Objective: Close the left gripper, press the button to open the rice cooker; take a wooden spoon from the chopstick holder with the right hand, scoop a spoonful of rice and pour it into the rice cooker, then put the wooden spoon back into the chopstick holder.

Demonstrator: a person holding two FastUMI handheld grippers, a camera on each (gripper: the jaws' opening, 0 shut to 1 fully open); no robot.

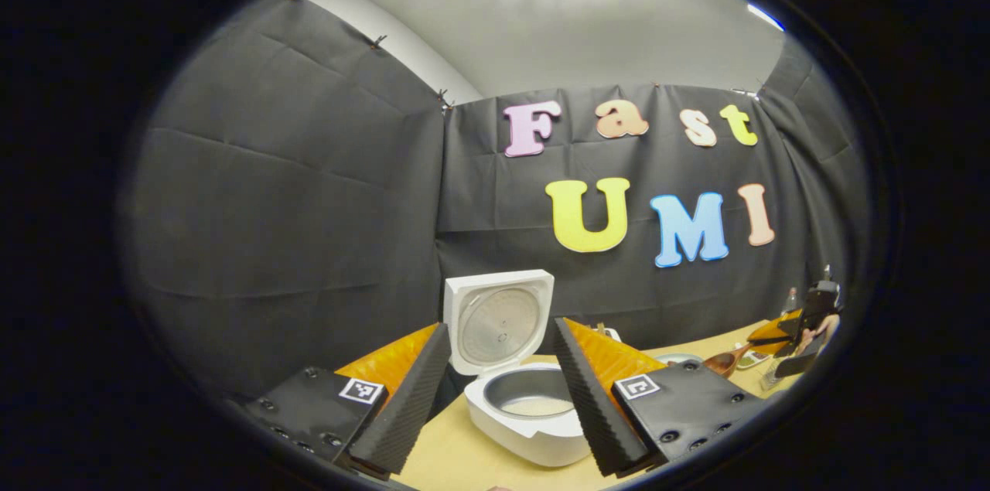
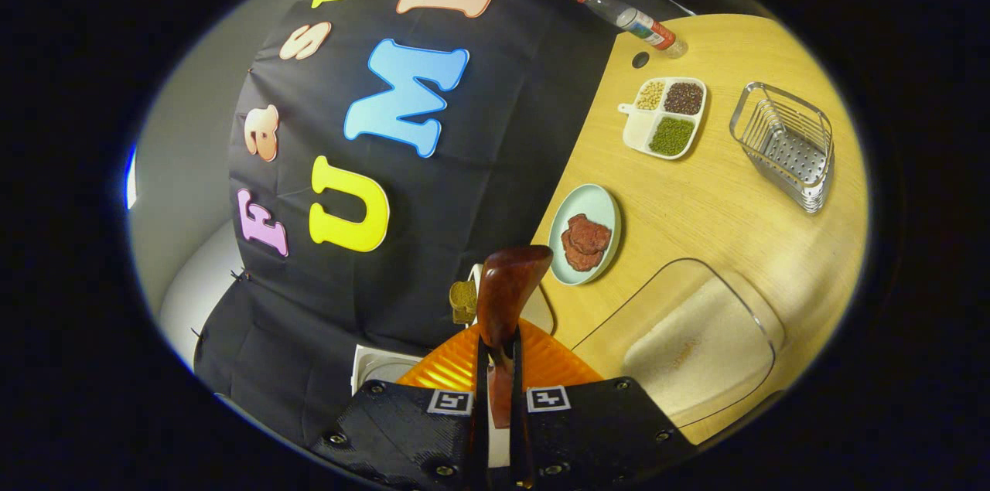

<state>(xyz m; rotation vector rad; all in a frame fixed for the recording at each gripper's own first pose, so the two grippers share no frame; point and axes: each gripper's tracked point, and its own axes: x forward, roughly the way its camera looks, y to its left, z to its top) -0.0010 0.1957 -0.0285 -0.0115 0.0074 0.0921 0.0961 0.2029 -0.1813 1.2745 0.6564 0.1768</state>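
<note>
Reddish-brown wooden spoon [image 2: 506, 298] pinched in right claw [image 2: 499, 390], glossy bowl forward

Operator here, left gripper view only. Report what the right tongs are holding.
Observer: The right tongs are shut on the handle of a reddish-brown wooden spoon, its bowl pointing forward.
Operator: Locate the rice supply.
Observer: A clear plastic tub of white rice sits on the wooden table, just beside the tongs.
Operator: Now find the holder.
Observer: The silver wire chopstick holder stands farther off on the table, beyond the tub.
</note>
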